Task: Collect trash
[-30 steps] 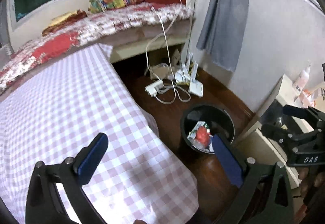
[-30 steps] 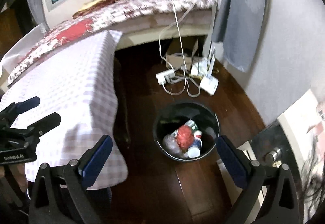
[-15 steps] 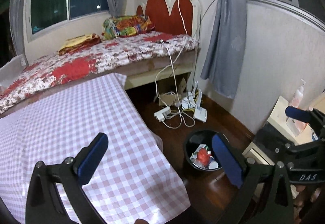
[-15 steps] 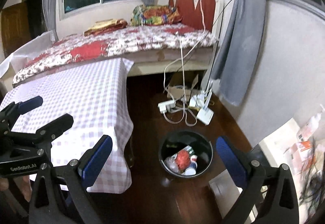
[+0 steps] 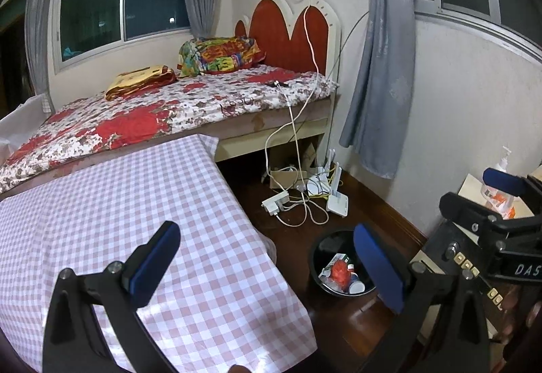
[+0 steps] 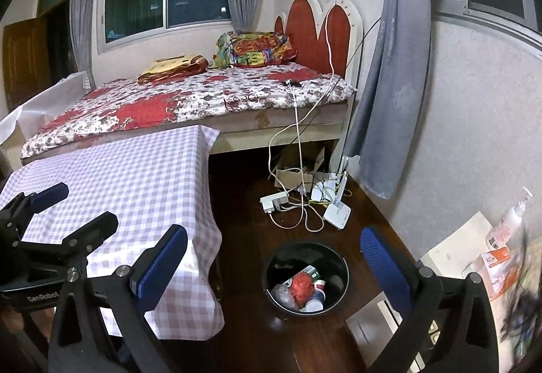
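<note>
A black round bin (image 6: 333, 258) stands on the dark wood floor beside the table; inside lie a red crumpled wrapper (image 6: 299, 285), a cup and other trash. The same bin (image 5: 320, 254) shows low right in the left wrist view, partly behind a blue pad. My left gripper (image 5: 271, 266) is open with nothing between its fingers, held above the checked tablecloth (image 5: 118, 203). My right gripper (image 6: 272, 268) is also open and holds nothing, high above the bin. Each gripper appears at the edge of the other's view.
A bed (image 6: 203, 95) with a floral cover and red headboard lies behind. A power strip (image 6: 276, 202), white cables and a router (image 6: 337, 214) clutter the floor near the wall. At the right stands a low cabinet (image 6: 450, 247) with a pump bottle (image 6: 508, 220). A grey curtain (image 6: 389, 68) hangs down.
Both grippers have risen and tilted up from the bin, so it looks smaller and lower and more of the room shows. Both stay open with nothing held.
</note>
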Tool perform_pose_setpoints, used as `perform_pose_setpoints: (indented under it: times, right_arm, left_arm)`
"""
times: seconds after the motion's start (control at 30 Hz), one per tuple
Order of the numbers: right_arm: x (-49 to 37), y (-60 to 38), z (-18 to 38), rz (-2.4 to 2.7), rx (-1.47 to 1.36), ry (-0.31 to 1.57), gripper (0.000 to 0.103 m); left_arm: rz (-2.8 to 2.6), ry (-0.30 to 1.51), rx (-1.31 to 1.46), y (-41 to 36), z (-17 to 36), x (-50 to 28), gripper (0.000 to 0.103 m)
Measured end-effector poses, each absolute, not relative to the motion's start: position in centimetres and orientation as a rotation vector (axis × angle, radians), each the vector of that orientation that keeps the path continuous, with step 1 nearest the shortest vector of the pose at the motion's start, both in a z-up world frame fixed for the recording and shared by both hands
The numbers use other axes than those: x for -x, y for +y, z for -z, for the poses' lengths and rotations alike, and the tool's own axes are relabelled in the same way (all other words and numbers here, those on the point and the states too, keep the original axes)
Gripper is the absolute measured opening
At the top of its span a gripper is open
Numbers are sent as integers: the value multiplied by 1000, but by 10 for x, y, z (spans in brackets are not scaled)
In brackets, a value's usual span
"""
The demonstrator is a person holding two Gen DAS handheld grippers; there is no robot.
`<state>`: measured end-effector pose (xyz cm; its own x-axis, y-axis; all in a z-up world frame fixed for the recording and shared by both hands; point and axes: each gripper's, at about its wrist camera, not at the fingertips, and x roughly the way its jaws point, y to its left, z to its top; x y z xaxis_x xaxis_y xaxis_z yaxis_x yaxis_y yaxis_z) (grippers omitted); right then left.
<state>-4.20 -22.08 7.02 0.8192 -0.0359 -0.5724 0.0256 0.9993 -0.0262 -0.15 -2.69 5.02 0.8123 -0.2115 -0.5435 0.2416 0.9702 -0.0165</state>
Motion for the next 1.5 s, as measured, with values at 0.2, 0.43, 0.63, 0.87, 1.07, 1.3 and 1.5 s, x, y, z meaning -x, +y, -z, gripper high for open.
perform_pose_setpoints:
  times: [0.2,0.43,0.63,0.87,1.07,1.3,1.5]
  right_arm:
    - [42,-222,-70,32,20,605,103]
    - [42,-224,-70,34,22,604,103]
    - [44,-224,-69,33,21,605,103]
    - [44,-225,-69,34,23,605,103]
    - [44,-227,-68,33,23,606,103]
    - [43,-227,-68,33,24,607,103]
    - [44,-229,-66,35,26,606,103]
  left_arm:
    - [245,570,-54,-29,-53,4,103]
    - [245,570,-57,-31,-53,5,103]
    - [247,569,-56,-31,-53,5,103]
    - [247,570,-56,-32,-53,5,103]
    - [248,571,-56,-33,-52,6,103]
    - [249,571,-56,-32,-52,7,103]
    - [249,571,-55,-33,-53,7,103]
